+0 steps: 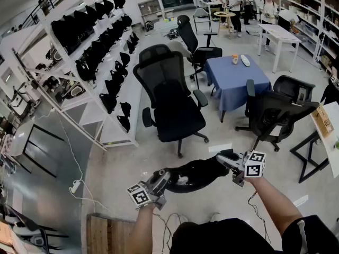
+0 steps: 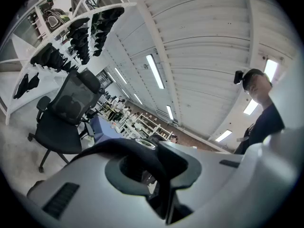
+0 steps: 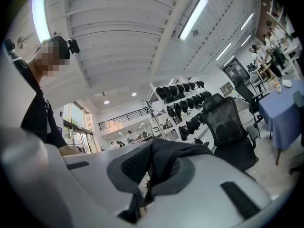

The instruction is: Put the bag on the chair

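A black bag (image 1: 193,174) hangs stretched between my two grippers, low over the floor in the head view. My left gripper (image 1: 161,180) is shut on the bag's left end; in its own view a black strap (image 2: 137,148) runs between the jaws of the left gripper (image 2: 159,177). My right gripper (image 1: 226,159) is shut on the bag's right end, and in its own view dark fabric (image 3: 164,153) is pinched in the right gripper (image 3: 149,177). The black mesh office chair (image 1: 172,107) stands just beyond the bag, seat facing me, also seen as the chair (image 2: 66,113) and the chair (image 3: 230,127).
White shelves (image 1: 100,41) full of black bags run along the left. A blue-covered table (image 1: 235,78) stands behind right of the chair, with another black chair (image 1: 275,112) at right. A power strip (image 1: 75,186) lies on the floor, a wooden pallet (image 1: 108,234) near my feet. People stand far back.
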### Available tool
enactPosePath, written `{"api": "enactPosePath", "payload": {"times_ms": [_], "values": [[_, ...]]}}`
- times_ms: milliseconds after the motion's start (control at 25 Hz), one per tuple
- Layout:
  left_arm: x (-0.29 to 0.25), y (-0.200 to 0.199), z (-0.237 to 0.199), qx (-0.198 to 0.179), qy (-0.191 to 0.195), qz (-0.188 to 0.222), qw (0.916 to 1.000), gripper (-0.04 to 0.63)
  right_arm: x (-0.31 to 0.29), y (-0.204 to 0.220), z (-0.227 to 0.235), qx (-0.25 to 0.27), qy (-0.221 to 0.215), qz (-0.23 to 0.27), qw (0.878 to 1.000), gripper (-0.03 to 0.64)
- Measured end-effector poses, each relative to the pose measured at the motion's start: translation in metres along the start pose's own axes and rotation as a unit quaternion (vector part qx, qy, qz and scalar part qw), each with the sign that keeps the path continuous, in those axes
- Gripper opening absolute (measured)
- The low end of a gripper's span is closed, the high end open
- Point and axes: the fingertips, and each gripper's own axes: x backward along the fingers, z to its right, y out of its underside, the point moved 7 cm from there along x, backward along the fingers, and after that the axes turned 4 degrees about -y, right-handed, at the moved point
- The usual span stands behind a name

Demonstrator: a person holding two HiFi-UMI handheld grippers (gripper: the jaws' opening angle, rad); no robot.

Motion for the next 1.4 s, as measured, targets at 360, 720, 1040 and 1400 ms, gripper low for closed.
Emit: {"api": "enactPosePath", "payload": {"times_ms": [360,720,1040,1400], "values": [[-0.002,0.001,0.024,-0.011,-0.009,0.02,0.9997,0.075,0.016,-0.009,-0.015,0.015,-0.025,-0.01,1.0,0.008],[0.016,0.006,0.052,-0.026,-0.028,0.029,0.9988,0.075,0.019,-0.009,-0.038,0.035,-0.042,-0.031,0.998,0.008],[0.021,-0.001,0.053,-0.032,-0.041,0.042,0.9978,0.075,0.012,-0.011,-0.038,0.033,-0.048,-0.028,0.998,0.008],[0.009,-0.019,0.03,-0.032,-0.036,0.04,0.998,0.075,-0.006,-0.021,-0.016,0.036,-0.034,-0.023,0.999,0.008]]}}
